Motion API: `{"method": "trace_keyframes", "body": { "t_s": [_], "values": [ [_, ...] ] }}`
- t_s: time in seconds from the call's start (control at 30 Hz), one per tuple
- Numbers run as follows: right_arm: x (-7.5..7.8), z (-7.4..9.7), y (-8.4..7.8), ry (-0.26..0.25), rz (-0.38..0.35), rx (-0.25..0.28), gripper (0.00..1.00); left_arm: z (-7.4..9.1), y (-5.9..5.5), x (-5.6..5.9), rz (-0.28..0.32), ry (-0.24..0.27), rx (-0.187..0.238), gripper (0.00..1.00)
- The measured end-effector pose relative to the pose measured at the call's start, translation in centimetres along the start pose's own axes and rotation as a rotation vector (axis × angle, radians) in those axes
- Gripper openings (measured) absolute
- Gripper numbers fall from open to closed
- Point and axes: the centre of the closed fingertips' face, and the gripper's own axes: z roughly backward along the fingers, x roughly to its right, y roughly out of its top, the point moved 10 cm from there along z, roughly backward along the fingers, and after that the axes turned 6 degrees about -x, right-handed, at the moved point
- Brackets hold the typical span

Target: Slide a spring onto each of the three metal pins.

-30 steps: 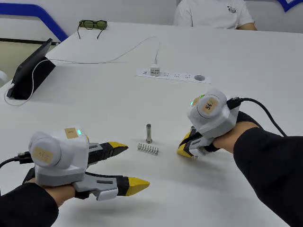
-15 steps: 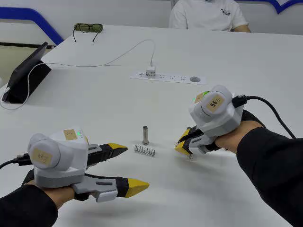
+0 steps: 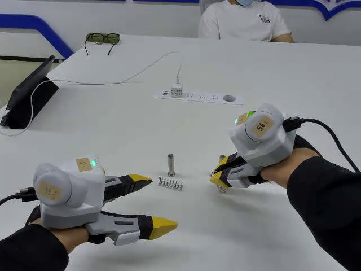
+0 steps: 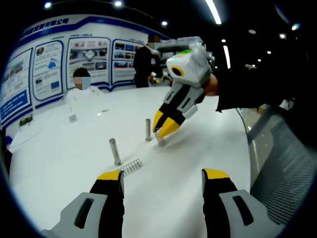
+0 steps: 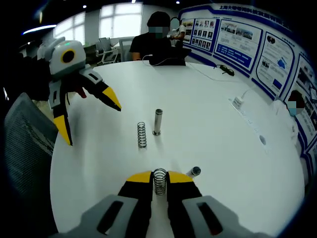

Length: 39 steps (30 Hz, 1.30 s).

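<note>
A short metal pin [image 3: 170,165] stands upright at the table's middle, and a loose spring [image 3: 170,183] lies flat just in front of it. My right gripper [image 3: 219,179] is shut on a second spring [image 5: 159,181], low over the table to the pin's right. Another pin [image 5: 193,172] stands right beside its jaws, partly hidden in the head view [image 3: 221,158]. My left gripper [image 3: 152,203] rests open at the lower left, with nothing between its jaws, a hand's width from the loose spring [image 4: 130,167]. In the left gripper view, both pins [image 4: 115,151] [image 4: 147,130] stand ahead.
A white power strip [image 3: 197,96] with a plugged charger and cable lies farther back. A dark tablet [image 3: 25,93] leans at the left edge and glasses [image 3: 102,38] lie at the far left. A person in a white shirt [image 3: 242,20] sits across the table.
The head camera has shifted a little. My right gripper has tilted slightly flatter, still shut on its spring. The left gripper, the pin and the loose spring have not moved.
</note>
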Motion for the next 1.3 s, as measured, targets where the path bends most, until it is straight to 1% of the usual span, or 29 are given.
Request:
{"method": "trace_keyframes", "body": {
  "t_s": [0.3,0.73,0.97,1.3],
  "values": [
    [-0.1,0.6,-0.3,-0.009,-0.020,0.018,0.12,-0.2,0.2,0.0,-0.007,-0.006,-0.002,0.65],
    [-0.5,1.6,-0.7,-0.015,-0.074,0.068,0.12,-0.1,0.2,0.0,-0.008,-0.002,0.002,0.65],
    [-0.8,2.2,-1.0,-0.020,-0.092,0.087,0.12,-0.1,0.2,0.0,-0.004,0.000,0.004,0.65],
    [-1.0,2.9,-1.7,-0.031,-0.144,0.117,0.12,-0.1,0.1,-0.1,0.001,0.003,0.009,0.65]
  ]
}}
